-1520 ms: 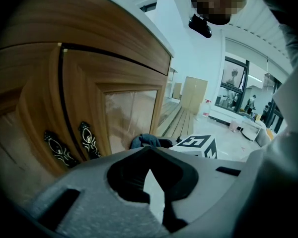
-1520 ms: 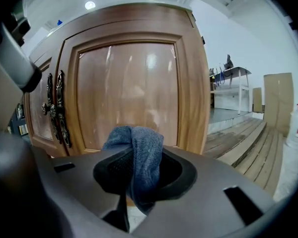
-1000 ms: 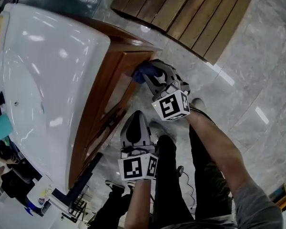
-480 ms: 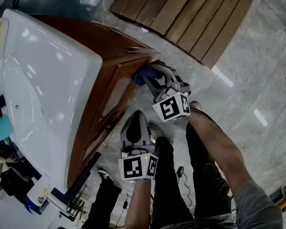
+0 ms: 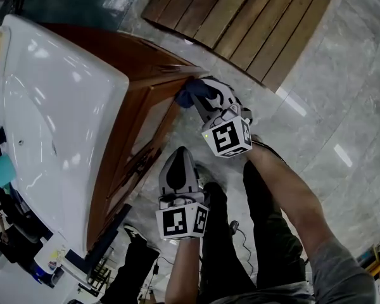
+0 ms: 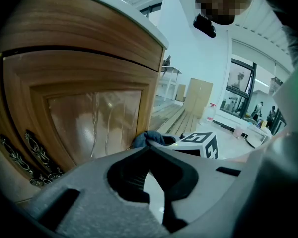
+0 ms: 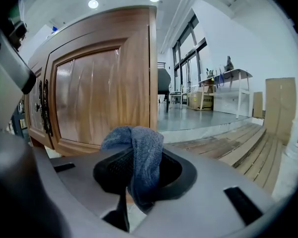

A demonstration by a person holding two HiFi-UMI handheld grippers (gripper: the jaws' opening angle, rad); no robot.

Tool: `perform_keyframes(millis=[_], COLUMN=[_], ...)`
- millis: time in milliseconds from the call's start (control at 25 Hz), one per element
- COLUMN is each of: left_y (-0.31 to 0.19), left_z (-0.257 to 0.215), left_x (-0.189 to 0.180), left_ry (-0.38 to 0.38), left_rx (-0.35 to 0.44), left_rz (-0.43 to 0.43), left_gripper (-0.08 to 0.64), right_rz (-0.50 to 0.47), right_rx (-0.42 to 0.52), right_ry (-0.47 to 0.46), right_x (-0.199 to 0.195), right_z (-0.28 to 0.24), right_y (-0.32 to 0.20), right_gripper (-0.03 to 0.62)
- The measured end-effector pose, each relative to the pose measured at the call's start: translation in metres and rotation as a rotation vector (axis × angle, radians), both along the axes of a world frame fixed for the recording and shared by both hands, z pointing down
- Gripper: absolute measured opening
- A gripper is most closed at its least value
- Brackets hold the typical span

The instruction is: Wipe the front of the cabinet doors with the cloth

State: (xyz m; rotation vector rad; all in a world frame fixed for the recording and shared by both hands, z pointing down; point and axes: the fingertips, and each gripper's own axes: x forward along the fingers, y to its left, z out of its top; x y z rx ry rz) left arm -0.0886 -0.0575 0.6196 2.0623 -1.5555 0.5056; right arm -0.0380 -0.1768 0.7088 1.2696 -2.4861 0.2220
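My right claw [image 5: 200, 95] is clamped on a bunched blue cloth [image 5: 188, 96], which sits at the outer front corner of the wooden cabinet [image 5: 149, 116], by the edge of the right-hand door. In the right gripper view the cloth [image 7: 139, 152] stands up in a fold between my jaws and drapes down through them, with the door's glossy inset panel [image 7: 102, 95] just behind it and dark ornate handles [image 7: 42, 108] at the door's far edge. Whether the cloth presses on the wood, that view does not settle.

My left claw [image 5: 178, 159] hangs lower and nearer my legs, close to the door front but apart from it. Its jaws meet at the tips and hold nothing. The left gripper view looks past them to the same door panel [image 6: 94, 118], the scrolled handles [image 6: 20, 155] at lower left, and the cloth [image 6: 145, 138] beside the right claw's marker cube [image 6: 201, 143].

A white counter [image 5: 63, 106] with a sunken basin tops the cabinet. Grey marble floor [image 5: 342, 106] lies under me, and slatted wooden decking [image 5: 259, 18] lies beyond the cabinet.
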Motion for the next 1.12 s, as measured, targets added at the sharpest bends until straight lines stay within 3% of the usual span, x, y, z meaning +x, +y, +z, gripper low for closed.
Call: perform_keyframes(millis=[680,1120], left_y=[0.024,0.027], left_z=[-0.044,-0.134], left_x=[-0.007,-0.010], left_ry=[0.024,-0.001], left_rx=[0.044,0.124], left_rz=[0.040,0.064], left_gripper=[0.008,0.006], right_rz=[0.067,0.094], right_rx=[0.044,0.043], right_ry=[-0.045,-0.107], right_x=[0.025,0.031], right_z=[-0.082,-0.181], right_y=[0.046,0.078], right_gripper=[0.089,0.091])
